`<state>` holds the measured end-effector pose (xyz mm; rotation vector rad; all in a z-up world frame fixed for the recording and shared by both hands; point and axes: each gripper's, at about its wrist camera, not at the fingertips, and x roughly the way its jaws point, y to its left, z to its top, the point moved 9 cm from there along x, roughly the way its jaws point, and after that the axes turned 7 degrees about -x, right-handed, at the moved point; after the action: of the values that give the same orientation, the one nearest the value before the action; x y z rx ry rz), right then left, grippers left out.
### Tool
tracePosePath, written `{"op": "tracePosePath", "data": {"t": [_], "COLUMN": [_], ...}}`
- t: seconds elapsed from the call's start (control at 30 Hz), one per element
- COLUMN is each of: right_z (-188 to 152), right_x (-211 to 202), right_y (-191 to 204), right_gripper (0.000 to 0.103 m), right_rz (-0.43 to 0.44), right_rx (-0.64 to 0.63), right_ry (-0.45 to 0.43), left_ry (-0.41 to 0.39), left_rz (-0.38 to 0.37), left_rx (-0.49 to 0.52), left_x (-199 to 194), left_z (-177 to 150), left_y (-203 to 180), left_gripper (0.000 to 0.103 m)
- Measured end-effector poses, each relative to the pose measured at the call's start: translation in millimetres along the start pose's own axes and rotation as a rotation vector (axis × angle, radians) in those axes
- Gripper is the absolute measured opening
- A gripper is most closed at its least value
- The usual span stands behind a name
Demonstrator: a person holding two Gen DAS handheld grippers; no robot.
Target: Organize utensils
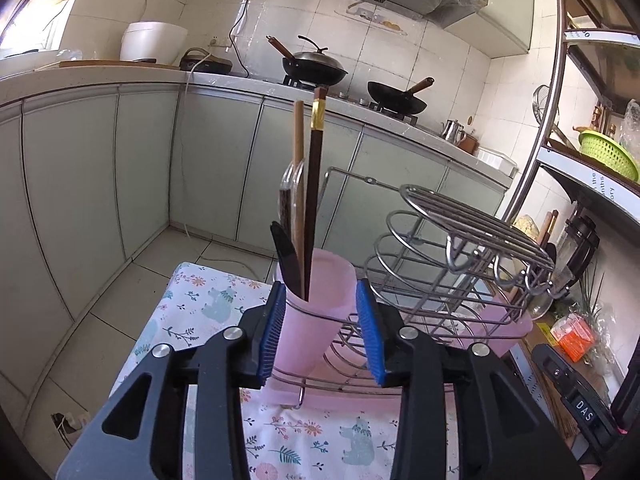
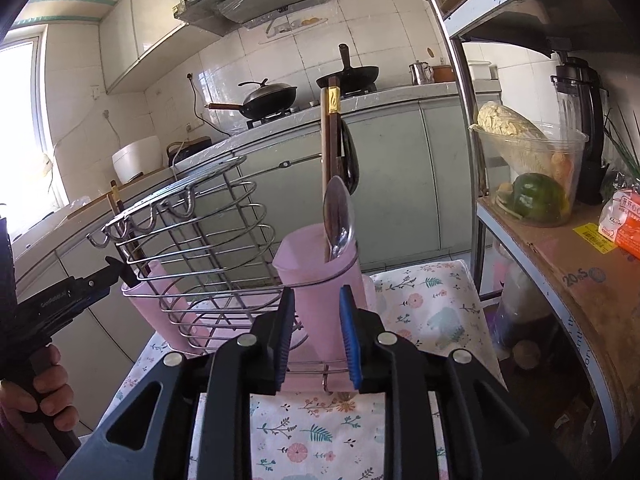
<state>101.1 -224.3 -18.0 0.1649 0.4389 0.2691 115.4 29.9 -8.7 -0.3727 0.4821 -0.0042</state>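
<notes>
The left tongs [image 1: 320, 336] stand wide open with nothing gripped; their blue pads [image 1: 270, 332] flank a pink cup [image 1: 316, 300] that sits in a wire rack [image 1: 460, 240]. From the view I cannot tell whether the pads touch the cup wall or only frame it from nearer the camera. Out of this cup, just ahead of and above the tongs, rise a dark chopstick [image 1: 314, 184] with a gold band, a pale wooden stick [image 1: 298, 136], two spoons [image 1: 290, 204] and a black utensil [image 1: 288, 260].

The right tongs [image 2: 316, 336] are also open and empty, with their pads either side of a pink cup [image 2: 320, 280] directly ahead. In it stand chopsticks [image 2: 332, 136], a clear spoon [image 2: 339, 216] and a black spoon [image 2: 350, 160]. Beyond the rack, to the left of these tongs, a second cup [image 2: 148, 300] holds a few more sticks, and the left tongs show at the frame's left edge. Rack and cups rest on a floral-clothed surface [image 2: 312, 432].

The utensils seem largely gathered already, so the step in hand is probably steadying or straightening a cup. To do it well, close slowly on the cup's lower half, pads square to its wall. Thin plastic is likely to flex, so use a light squeeze. Keep the cup upright, since the tall sticks could tip out. Mind the rack's wire loop around the cup; lift straight up if it must come free.
</notes>
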Motion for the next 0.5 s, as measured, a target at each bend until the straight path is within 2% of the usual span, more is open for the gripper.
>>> {"op": "tracePosePath", "data": {"t": [0.1,0.23,0.33,0.4,0.5], "right_z": [-2.2,-5.9,-9.8,-12.1,-15.5], "right_x": [-4.8,-11.8,-16.8,-19.5,-22.6], "right_y": [11.2,26.8,37.6,42.8,47.5], "right_gripper": [0.024,0.04,0.04,0.04,0.04], "right_rz": [0.02,0.047,0.056,0.054,0.041], "right_rx": [-0.015,-0.043,-0.065,-0.078,-0.103], "right_ry": [0.002,-0.003,-0.003,-0.004,-0.006], "left_ry": [0.011,0.009,0.014,0.013,0.007], "left_rz": [-0.011,-0.025,-0.032,-0.032,-0.037], "left_rx": [0.019,0.047,0.066,0.076,0.082], "left_x": [-7.5,-18.7,-24.9,-28.8,-34.7], "left_z": [-6.6,-15.5,-22.1,-25.5,-29.9], "left_y": [-8.3,-18.0,-24.8,-28.5,-32.1], "left_gripper": [0.037,0.037,0.037,0.05,0.052]}}
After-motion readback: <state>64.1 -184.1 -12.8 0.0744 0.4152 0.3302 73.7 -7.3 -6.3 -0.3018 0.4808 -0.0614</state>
